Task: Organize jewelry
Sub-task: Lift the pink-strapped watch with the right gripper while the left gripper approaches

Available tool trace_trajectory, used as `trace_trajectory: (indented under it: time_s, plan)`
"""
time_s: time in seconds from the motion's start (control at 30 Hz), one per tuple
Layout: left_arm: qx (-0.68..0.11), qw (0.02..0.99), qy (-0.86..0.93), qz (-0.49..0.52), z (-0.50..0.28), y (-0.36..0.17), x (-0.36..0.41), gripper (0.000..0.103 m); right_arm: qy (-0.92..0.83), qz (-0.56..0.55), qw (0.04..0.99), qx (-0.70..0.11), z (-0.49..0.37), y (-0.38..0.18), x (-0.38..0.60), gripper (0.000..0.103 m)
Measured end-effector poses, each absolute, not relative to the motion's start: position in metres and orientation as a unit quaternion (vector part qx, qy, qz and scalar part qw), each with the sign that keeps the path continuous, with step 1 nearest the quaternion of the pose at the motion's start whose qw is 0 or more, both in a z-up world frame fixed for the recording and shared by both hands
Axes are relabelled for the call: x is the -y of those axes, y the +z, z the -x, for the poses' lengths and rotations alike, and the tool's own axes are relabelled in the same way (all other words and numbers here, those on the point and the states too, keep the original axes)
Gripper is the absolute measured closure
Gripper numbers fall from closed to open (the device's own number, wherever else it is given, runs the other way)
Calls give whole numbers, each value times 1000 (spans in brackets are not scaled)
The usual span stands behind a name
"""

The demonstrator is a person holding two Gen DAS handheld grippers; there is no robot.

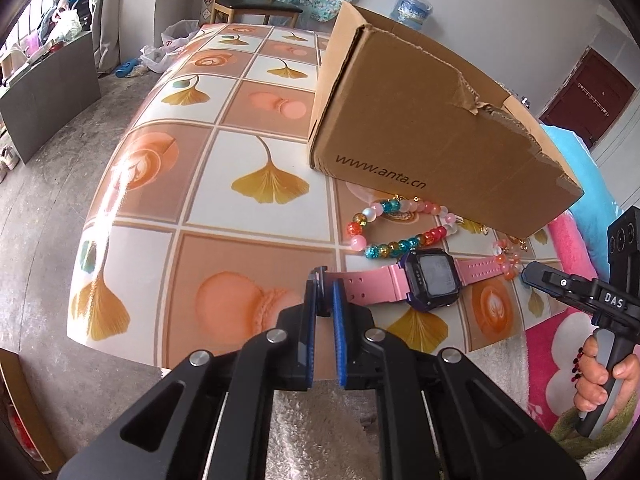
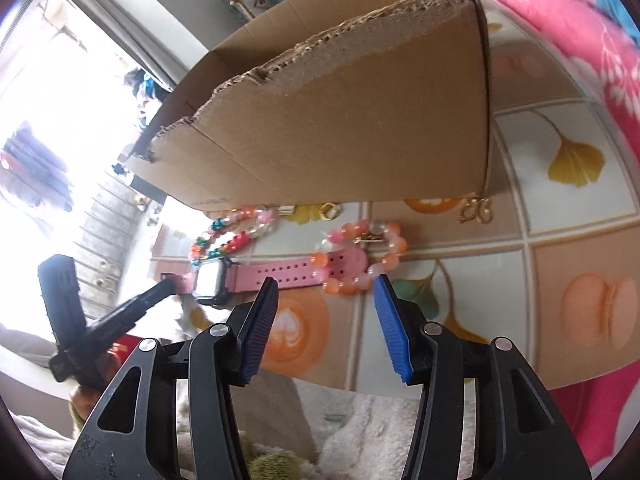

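The strap end of the watch (image 1: 430, 278) is clamped by the left gripper (image 1: 325, 280), the right gripper (image 2: 326, 280) is held open, and the bracelets (image 1: 394, 222) are not yet put in the box (image 1: 420, 120).

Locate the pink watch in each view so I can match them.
Left wrist: watch at centre right, strap end between the left gripper's fingers.
Right wrist: watch at left of centre, strap running right under the orange bracelet.
Shared landmark: the cardboard box behind it.
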State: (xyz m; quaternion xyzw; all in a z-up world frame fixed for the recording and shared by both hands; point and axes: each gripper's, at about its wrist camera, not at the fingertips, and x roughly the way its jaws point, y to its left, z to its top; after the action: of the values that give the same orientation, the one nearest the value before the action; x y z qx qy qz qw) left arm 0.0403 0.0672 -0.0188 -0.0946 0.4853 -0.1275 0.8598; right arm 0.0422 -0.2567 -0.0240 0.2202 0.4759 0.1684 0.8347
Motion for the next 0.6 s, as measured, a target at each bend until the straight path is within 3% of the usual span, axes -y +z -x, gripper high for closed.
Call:
trace_trajectory:
  time_s: [0.2,0.4,0.6]
  plan:
    - [-484,861,-127,92,-39,-20,-68,95,209,-195,821,-494,-51,-32,222,56]
    - [-482,862,-129,86,-35,-18,-71,95,192,-223,817,-496,-64,-35,234,72]
    - [-478,867,-120,66,-28,-15,-75,95,154,-186,834,-496,-61,-30,224,70]
